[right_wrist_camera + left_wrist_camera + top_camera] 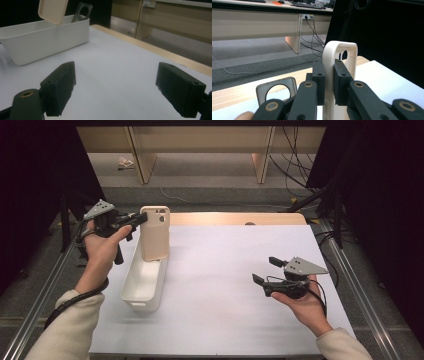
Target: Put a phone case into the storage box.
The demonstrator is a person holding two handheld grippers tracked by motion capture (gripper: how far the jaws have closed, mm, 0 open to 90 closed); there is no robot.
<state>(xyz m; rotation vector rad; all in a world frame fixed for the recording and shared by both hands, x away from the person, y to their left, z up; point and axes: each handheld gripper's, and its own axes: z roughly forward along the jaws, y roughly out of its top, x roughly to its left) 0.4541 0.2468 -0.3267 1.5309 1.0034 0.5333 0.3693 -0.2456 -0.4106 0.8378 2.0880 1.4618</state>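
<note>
A cream phone case (154,233) hangs upright over the far end of a long white bin (143,282), its lower end dipping to the bin's rim. My left gripper (142,218) is shut on the case's upper left edge; in the left gripper view both pads (320,80) press the cream case (342,56) between them. A second, grey case (275,89) leans inside the bin, also seen as the grey case (82,12) behind the bin (45,36). My right gripper (265,270) rests open over the white table at the right, nothing between its jaws (117,90).
The white table sheet (225,285) has a wooden strip (235,218) along its far edge. Metal rails run along both table sides. Desk legs and cables (292,165) stand on the floor beyond.
</note>
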